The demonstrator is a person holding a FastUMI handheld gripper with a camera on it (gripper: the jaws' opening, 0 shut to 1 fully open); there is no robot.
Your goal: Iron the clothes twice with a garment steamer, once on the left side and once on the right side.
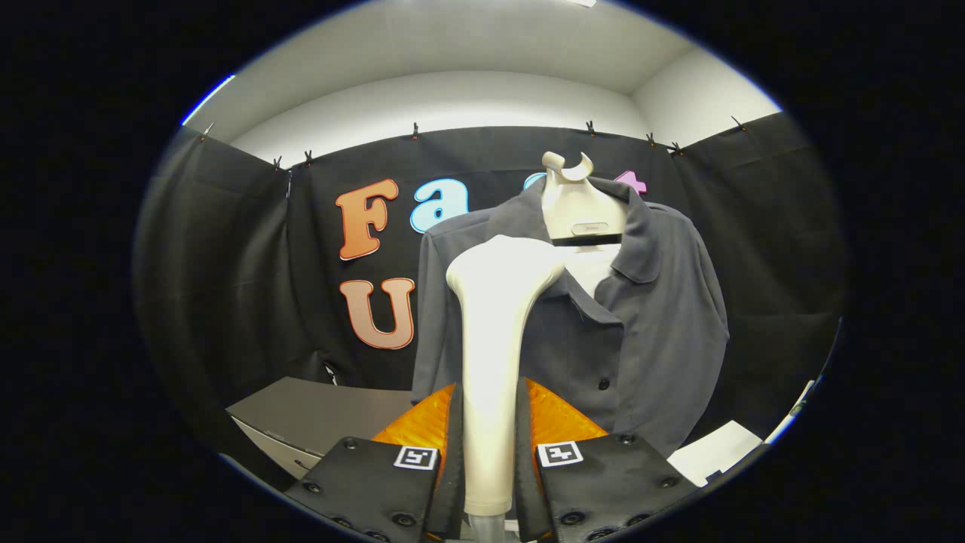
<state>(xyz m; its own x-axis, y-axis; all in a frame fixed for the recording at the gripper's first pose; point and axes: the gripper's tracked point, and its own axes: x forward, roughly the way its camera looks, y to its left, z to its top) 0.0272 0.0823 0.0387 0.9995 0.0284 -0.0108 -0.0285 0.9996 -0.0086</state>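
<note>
A white garment steamer head [494,347] stands upright between my fingers, and my gripper [490,445] is shut on its handle. Its wide flat top sits against the upper left chest of a dark grey button-up shirt [648,317]. The shirt hangs on a white steamer stand [579,204] with a hook on top, just beyond the fingers. The shirt's collar is open, and small dark buttons run down its front to the right of the steamer head.
A grey table top [317,415] lies low to the left of the fingers. White sheets [712,449] rest low to the right of the shirt. The black booth cloth hangs behind the shirt, with white wall above.
</note>
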